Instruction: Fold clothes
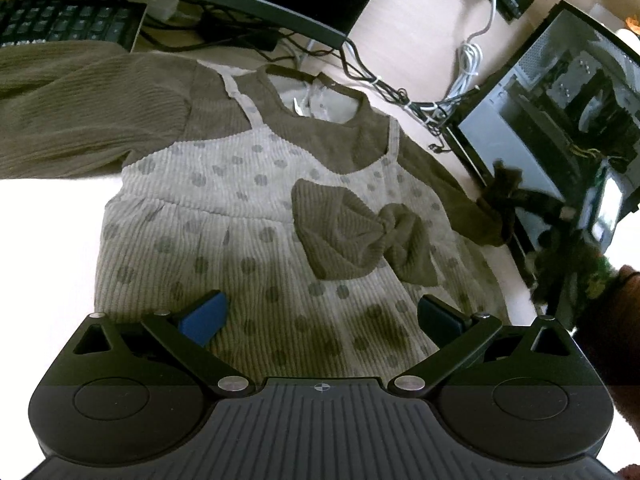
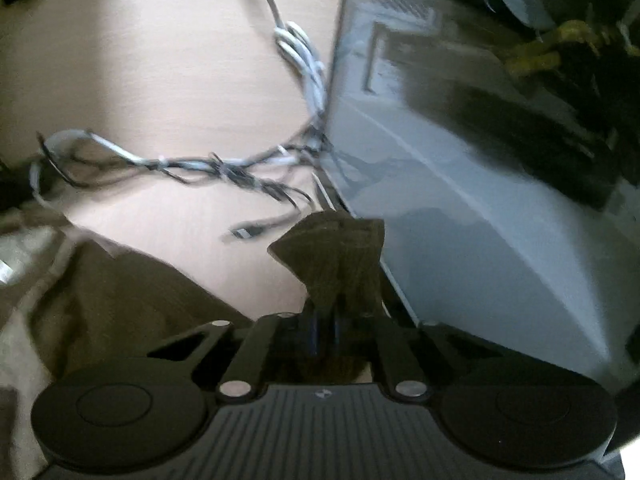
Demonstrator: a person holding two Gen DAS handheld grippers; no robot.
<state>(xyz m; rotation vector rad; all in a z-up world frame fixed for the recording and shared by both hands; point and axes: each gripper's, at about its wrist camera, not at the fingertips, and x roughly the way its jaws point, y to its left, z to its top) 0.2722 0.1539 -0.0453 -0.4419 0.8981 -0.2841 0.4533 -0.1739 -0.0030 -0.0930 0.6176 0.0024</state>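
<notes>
The dress (image 1: 256, 208) lies flat on the table (image 1: 420, 32). Right tongs (image 2: 326, 320) pinch its sleeve cuff (image 2: 336, 256); left tongs (image 1: 320, 316) hover open. Carry the cuff inward, low and taut.

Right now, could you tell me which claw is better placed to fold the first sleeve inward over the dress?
The right. The right claw is already shut on the brown sleeve cuff beside the computer case, so it could probably carry it inward. The left claw hangs open over the dotted skirt, gripping nothing.
</notes>
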